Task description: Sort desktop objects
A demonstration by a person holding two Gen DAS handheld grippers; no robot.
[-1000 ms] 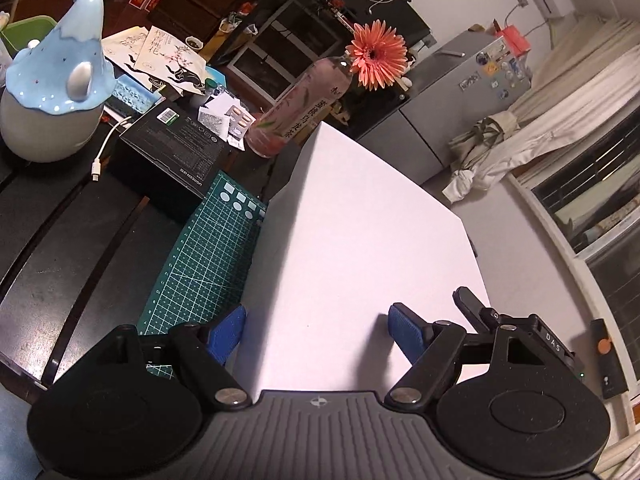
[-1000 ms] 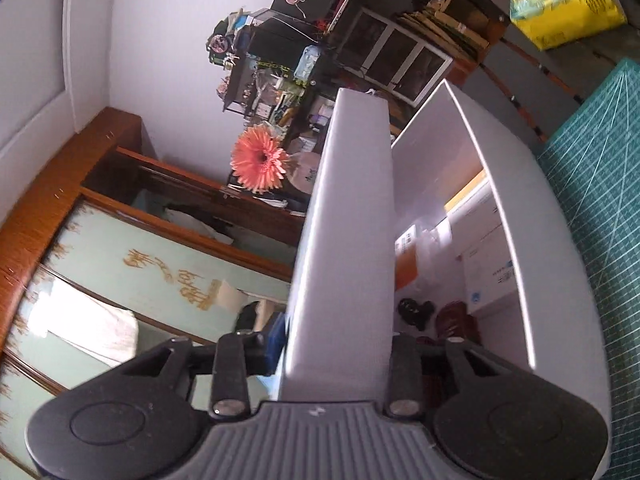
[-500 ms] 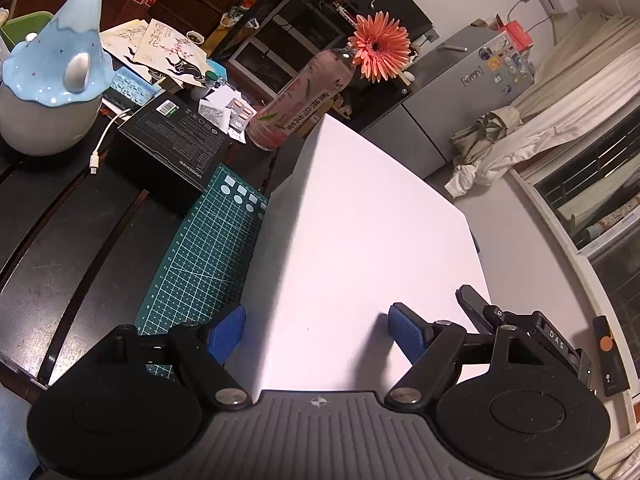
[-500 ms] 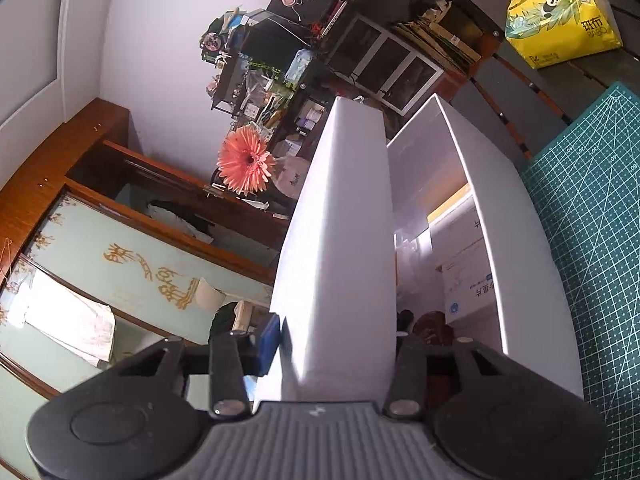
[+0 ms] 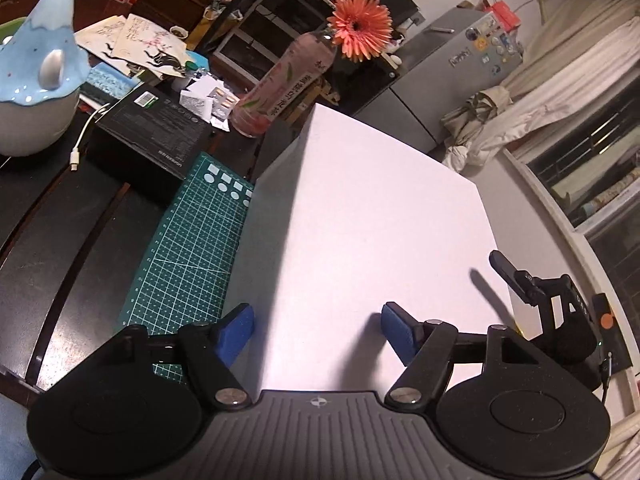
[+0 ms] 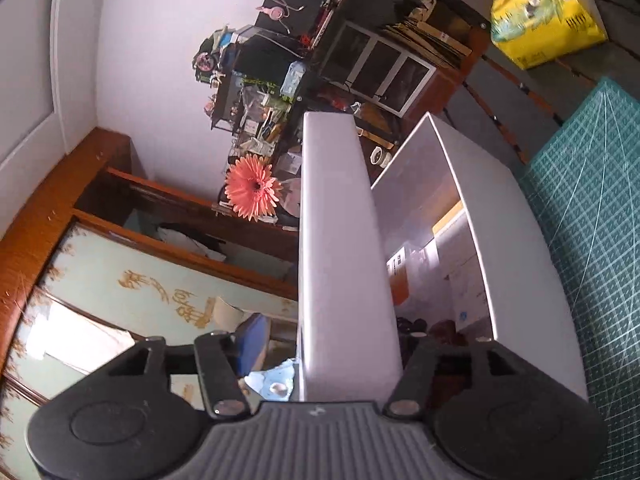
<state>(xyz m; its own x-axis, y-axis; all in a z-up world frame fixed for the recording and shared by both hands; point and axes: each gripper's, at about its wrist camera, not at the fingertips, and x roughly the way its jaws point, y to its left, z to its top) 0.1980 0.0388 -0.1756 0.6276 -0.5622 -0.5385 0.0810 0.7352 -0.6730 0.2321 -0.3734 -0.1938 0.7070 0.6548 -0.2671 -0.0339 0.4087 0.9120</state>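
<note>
Left wrist view has my left gripper (image 5: pixel 318 332) angled down over the white lid (image 5: pixel 372 240), its broad flat top filling the frame above the green cutting mat (image 5: pixel 188 256); the blue pads (image 5: pixel 236 332) stand apart and are closing, the lid's near edge between them but neither pad visibly pressing. From the right wrist I see that lid edge-on, a thick rim (image 6: pixel 340 260) running straight away from my right gripper (image 6: pixel 332 348), with the open white box (image 6: pixel 516 248) beside it holding cartons. Those jaws are opening, straddling the rim, the one pad I can see standing clear of it. I judge the lid light and stiff but smooth, likely to slip or swing, so I would grip the rim at the short edges, one side each. My right hand is rolled on its side, nearly level
</note>
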